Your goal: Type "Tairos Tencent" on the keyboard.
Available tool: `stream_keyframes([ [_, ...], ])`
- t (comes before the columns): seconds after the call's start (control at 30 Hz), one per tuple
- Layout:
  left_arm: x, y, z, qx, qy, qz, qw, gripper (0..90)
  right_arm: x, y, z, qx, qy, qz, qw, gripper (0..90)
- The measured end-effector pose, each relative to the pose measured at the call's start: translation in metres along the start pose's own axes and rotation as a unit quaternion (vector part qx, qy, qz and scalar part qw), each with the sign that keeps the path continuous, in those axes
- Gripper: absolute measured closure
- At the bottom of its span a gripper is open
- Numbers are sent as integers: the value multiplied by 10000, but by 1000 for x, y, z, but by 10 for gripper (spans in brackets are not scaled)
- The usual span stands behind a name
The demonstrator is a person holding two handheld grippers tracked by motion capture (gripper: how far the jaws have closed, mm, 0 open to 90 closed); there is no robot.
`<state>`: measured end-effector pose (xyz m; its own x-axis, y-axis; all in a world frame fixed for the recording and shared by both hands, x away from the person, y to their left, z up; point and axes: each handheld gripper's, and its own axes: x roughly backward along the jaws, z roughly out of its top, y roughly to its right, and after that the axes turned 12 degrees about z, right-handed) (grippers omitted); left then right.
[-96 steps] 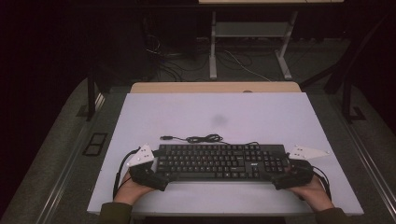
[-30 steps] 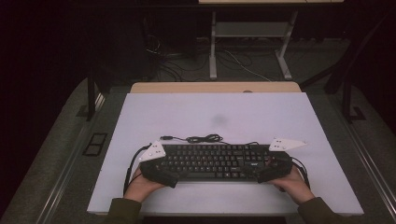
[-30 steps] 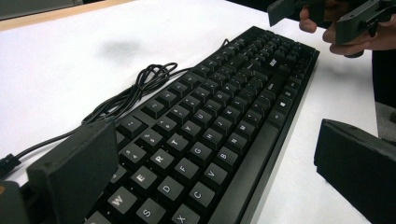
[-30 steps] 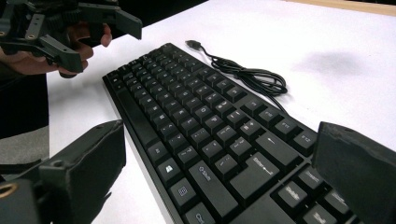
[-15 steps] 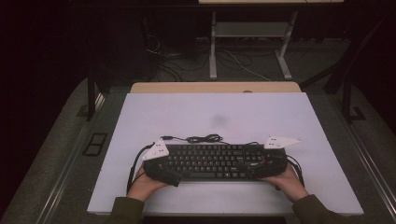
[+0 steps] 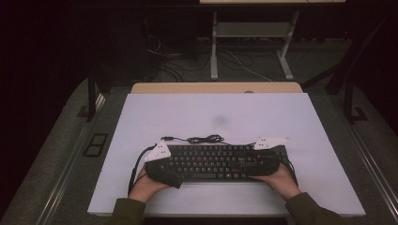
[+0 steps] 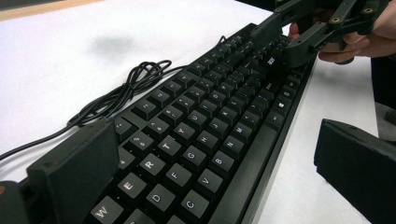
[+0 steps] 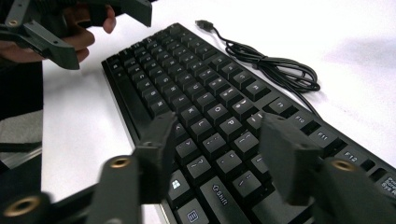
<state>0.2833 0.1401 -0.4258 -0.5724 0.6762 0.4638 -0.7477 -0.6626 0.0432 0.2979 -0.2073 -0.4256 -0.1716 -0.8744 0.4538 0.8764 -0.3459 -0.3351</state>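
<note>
A black keyboard point(image 6: 216, 161) lies near the front edge of the white table point(image 6: 234, 112), and its cable point(image 6: 204, 139) is coiled behind it. My left gripper point(image 6: 168, 168) is at the keyboard's left end. In the left gripper view it stands open point(image 7: 210, 172), one jaw over the back keys and the other off the front edge. My right gripper point(image 6: 256, 164) hovers open over the right-hand keys point(image 8: 224, 158), holding nothing. The keyboard point(image 7: 210, 116) runs away toward the right gripper point(image 7: 289, 37). The USB plug point(image 8: 204, 23) lies loose on the table.
A wooden strip point(image 6: 216, 87) borders the table's back edge. Beyond it on the dark floor stand a metal desk frame point(image 6: 253, 42) and loose cables. A floor rail point(image 6: 96, 140) runs along the left side. The table's far half is bare white surface.
Both grippers have moved inward from the keyboard's outer ends, the right one farther than the left. The keyboard and its cable look unmoved.
</note>
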Motion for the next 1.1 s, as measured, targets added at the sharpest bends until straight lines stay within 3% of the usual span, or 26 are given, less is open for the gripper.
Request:
stream_keyframes([
  [0.3, -1, 1, -1, 20, -10, -50, 10000, 0, -2, -1, -2, 83, -350, -71, 9993, 748],
  [0.57, -1, 0, -1, 24, -14, -36, 10000, 0, -5, -1, -4, 138, -684, -48, 9976, 886],
  [0.83, -2, 1, 1, 22, -64, 12, 10000, 0, -9, -1, -5, 165, -942, -215, 9952, 892],
  [1.1, -7, 1, 5, 11, -115, -7, 9999, 0, -10, 0, -7, 127, -1006, -222, 9946, 892],
])
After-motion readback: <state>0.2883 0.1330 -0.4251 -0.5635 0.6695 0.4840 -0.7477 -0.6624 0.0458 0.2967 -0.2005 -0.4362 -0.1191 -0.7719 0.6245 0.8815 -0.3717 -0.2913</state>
